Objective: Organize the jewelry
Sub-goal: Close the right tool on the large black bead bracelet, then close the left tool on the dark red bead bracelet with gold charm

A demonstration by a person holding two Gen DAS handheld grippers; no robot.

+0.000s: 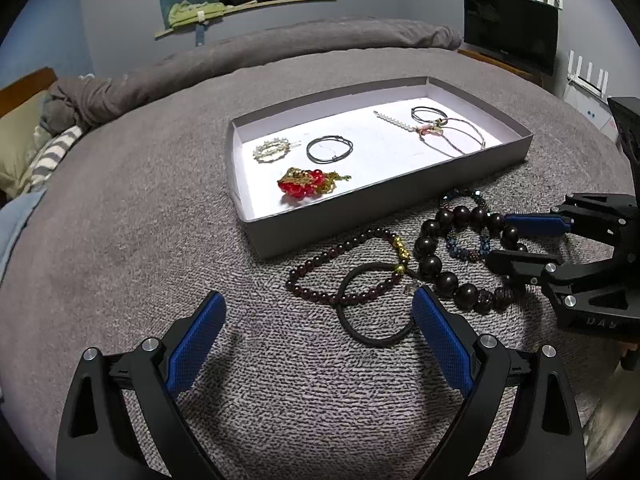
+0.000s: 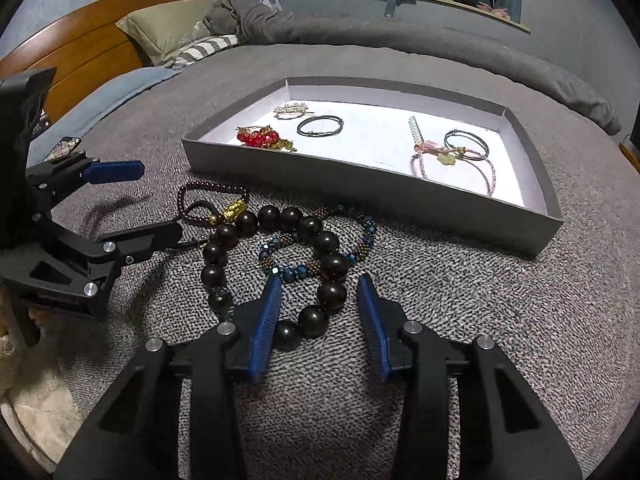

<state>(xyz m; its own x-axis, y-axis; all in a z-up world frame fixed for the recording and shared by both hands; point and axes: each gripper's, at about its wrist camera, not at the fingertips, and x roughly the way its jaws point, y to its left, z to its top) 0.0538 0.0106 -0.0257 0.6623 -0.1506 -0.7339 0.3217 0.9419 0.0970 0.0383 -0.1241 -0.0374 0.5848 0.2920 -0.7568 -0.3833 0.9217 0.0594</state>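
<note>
Tray (image 1: 384,200) lengthwise across (tongs (image 2: 318,292) parted).

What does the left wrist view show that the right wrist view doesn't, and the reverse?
Only the left wrist view: a dark monitor at the far right. Only the right wrist view: the wooden headboard and olive pillow. Both: the gray tray, the large dark bead bracelet, and both open grippers, left gripper and right gripper.

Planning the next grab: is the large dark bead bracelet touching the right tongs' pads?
Apart. The right wrist view shows the right tongs open, straddling the large dark bead bracelet, with blanket visible between the beads and each blue pad.
</note>
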